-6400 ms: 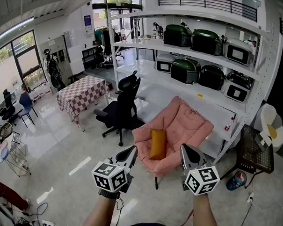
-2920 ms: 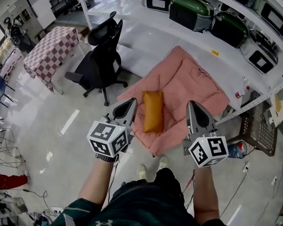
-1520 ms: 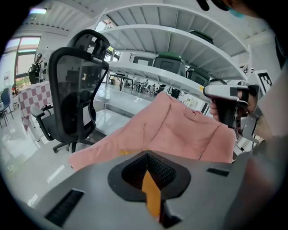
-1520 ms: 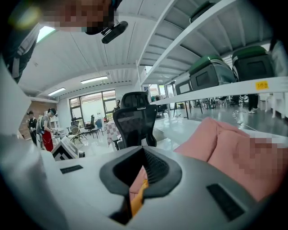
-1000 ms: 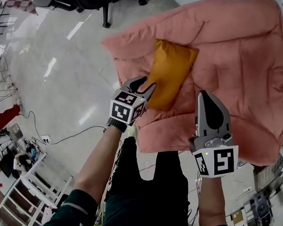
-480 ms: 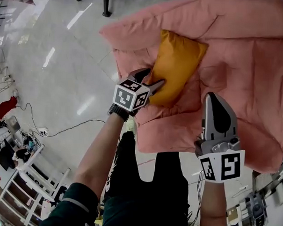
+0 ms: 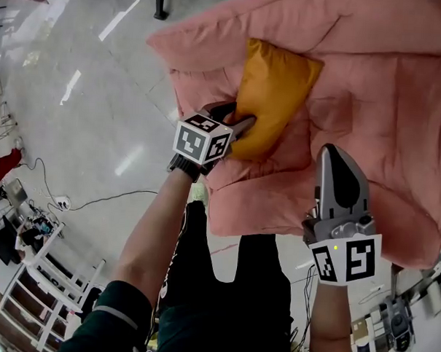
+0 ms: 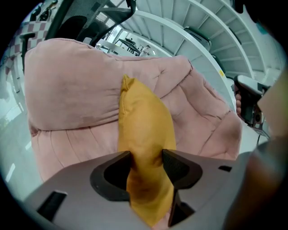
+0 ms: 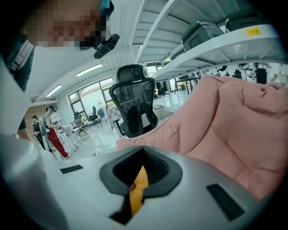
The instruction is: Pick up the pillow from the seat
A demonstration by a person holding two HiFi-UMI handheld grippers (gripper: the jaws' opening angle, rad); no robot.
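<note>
A: Entry one, the task's thing?
B: One orange rectangular fabric pillow point(image 7: 274, 94). It rests on the pink quilted padded seat point(image 7: 385, 77), its long axis running from 1 o'clock to 7 o'clock in the head view.

A: Entry two, the left gripper point(image 7: 236, 127)?
B: It sits at the pillow's 7 o'clock end. The fingers are closing, one on each side of that end, and the fabric is pinched and bulging between the pads.

A: Entry three, the right gripper point(image 7: 336, 156)?
B: It is at 5 o'clock of the pillow, well apart from it, over the seat's front part. The fingers are narrow, with the tips together.

A: Surroundings?
B: A glossy pale floor point(image 7: 84, 115) at the seat's 9 o'clock. A black mesh office chair point(image 9: 133, 105) stands beyond the seat in the right gripper view.
</note>
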